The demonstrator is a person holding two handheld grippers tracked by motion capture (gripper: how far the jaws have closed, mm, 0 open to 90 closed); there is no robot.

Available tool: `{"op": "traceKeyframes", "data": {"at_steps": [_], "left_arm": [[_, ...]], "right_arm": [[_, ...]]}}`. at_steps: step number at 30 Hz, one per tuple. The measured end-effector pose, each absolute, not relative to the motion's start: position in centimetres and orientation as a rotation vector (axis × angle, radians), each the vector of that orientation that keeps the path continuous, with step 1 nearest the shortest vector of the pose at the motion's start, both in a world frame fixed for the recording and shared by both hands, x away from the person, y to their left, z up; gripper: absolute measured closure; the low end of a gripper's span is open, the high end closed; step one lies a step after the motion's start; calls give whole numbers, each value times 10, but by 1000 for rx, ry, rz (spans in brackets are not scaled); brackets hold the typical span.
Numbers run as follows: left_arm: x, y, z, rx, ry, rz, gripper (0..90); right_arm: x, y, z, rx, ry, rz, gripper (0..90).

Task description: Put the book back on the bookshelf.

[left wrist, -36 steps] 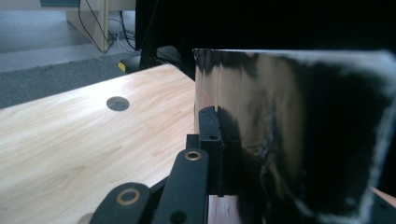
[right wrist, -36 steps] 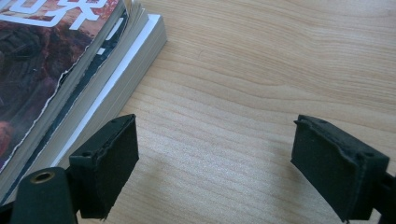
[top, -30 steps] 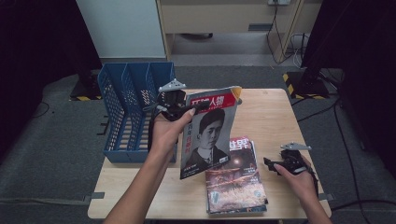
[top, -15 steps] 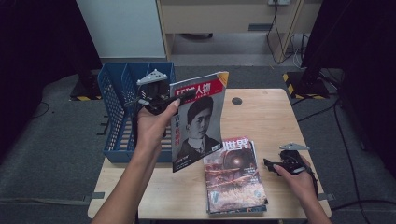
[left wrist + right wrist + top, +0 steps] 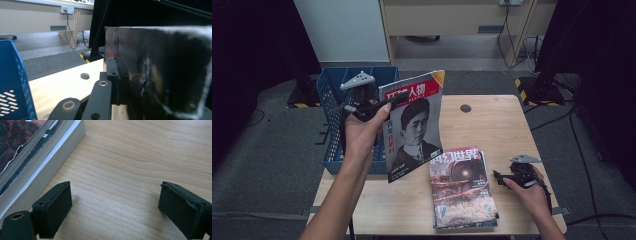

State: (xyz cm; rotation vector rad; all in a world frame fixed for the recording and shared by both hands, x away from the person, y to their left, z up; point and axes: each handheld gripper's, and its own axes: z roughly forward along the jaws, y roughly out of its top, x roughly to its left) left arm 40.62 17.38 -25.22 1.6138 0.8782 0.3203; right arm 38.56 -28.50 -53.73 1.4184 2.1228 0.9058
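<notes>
- High view: a magazine with a portrait on its cover and a red title band is held upright in the air, above the left part of the worktop, just beside the blue rack.
- The magazine is clamped at its upper left edge by the left gripper, which is closed on it; its lower corner hangs free over the worktop's edge region near the rack.
- In the left gripper view, the glossy dark back of the magazine is seen pressed against a black jaw, with the blue rack at the left edge and a round hole in the worktop beyond.
- A stack of magazines is seen lying flat on the worktop, to the right of and below the raised magazine and not touched by it.
- The right gripper is held low just to the right of the stack, apart from it.
- In the right gripper view, the right gripper is seen spread wide over bare wood, nothing between its jaws, with the stack's page edges at the upper left.
</notes>
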Motion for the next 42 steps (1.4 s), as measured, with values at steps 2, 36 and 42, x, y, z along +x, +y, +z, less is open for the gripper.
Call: {"op": "traceKeyframes", "data": {"at_steps": [2,36,42], "left_arm": [[405,177,-250,1615,878,327,864],[380,244,-235,1543,938,431,864],[380,253,-234,1532,952,444,864]], "right_arm": [[385,-285,-538,1414,2121,908,110],[386,-284,-538,1414,2113,913,103],[386,-284,-539,1414,2113,913,104]]}}
